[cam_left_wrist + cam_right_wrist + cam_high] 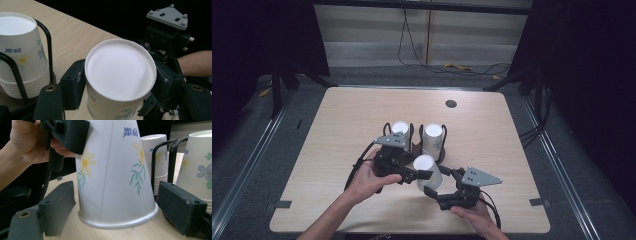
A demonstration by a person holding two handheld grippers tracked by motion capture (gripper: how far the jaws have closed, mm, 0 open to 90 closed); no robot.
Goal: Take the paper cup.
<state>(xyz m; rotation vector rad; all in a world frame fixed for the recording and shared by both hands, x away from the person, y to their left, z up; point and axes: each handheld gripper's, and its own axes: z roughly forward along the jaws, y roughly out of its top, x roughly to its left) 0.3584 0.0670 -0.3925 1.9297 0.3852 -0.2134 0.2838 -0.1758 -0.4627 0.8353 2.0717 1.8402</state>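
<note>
A white paper cup with a flower print (428, 169) hangs upside down above the table's near middle. My left gripper (121, 85) is shut on it just below its upturned base (120, 67), and both pads press its sides. My right gripper (117, 207) stands open around the cup's rim (117, 221), with a pad close on either side of it. Behind, two stacks of upside-down cups (400, 129) (432, 137) sit in a black wire holder (414, 146).
The light wood table (492, 135) has a round dark cable hole (451, 104) at the back right. Bare wood lies left and right of the holder. Cables run over the floor beyond the far edge. The right gripper's grey plate (167, 15) shows past the cup.
</note>
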